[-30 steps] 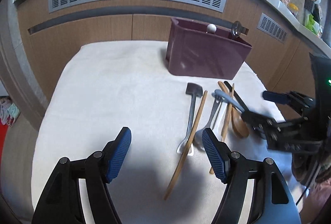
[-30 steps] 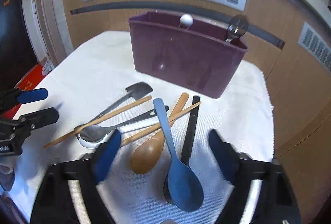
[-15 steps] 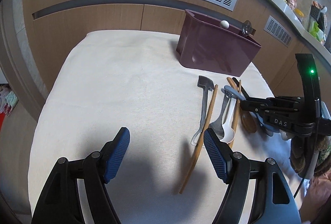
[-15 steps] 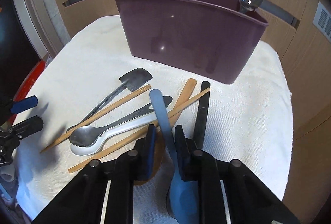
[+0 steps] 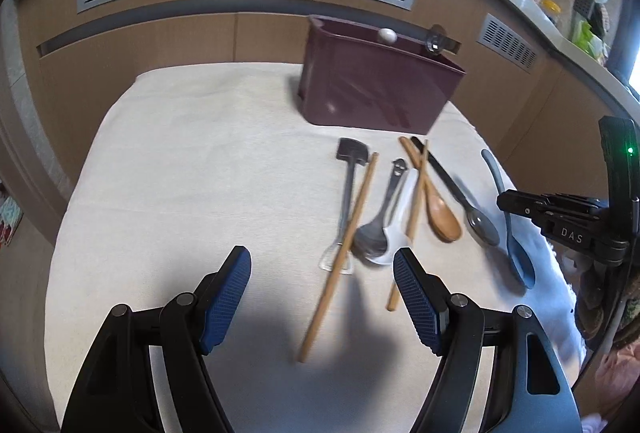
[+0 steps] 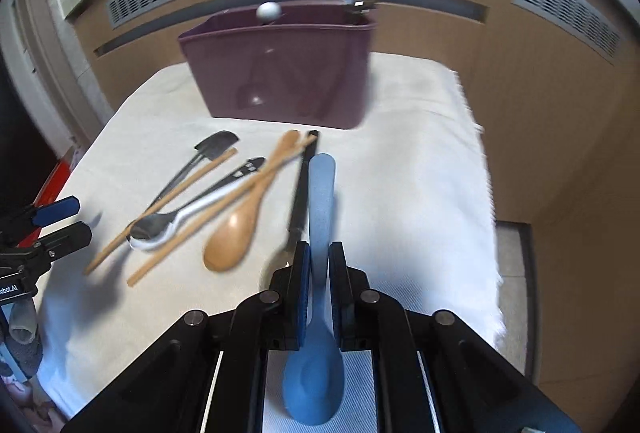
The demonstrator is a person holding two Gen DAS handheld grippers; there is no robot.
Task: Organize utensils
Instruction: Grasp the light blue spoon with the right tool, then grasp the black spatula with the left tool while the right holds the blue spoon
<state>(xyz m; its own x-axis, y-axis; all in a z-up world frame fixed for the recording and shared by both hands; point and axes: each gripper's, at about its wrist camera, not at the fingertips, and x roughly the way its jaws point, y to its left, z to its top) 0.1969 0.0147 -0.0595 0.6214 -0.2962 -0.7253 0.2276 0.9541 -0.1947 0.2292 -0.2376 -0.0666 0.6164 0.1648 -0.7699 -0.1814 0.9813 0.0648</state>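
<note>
in the left wrist view, the left gripper (image 5: 322, 293) hangs over the white cloth (image 5: 192, 169) with its blue pads wide apart and nothing between them. ahead of it lie a wooden chopstick (image 5: 340, 249), a grey spatula (image 5: 349, 177), a metal spoon (image 5: 380, 217) over a white spoon (image 5: 398, 233), a second chopstick, a wooden spoon (image 5: 436, 205) and a black-handled spoon (image 5: 460, 193). the maroon bin (image 5: 376, 89) stands beyond them, with two utensil ends showing above its rim. at the right edge the right gripper (image 5: 505, 204) pinches the blue spoon (image 5: 512, 233) by its handle, apart from the pile

in the right wrist view, the right gripper (image 6: 319, 261) is clamped on the blue spoon (image 6: 320, 273), its jaws having just closed on the handle; the bowl sits near the camera and the handle points toward the maroon bin (image 6: 280, 73). the wooden spoon (image 6: 236, 225) and black-handled spoon (image 6: 300, 201) lie just left on the cloth. the left gripper (image 6: 60, 221) shows at the left edge, its pads apart
</note>
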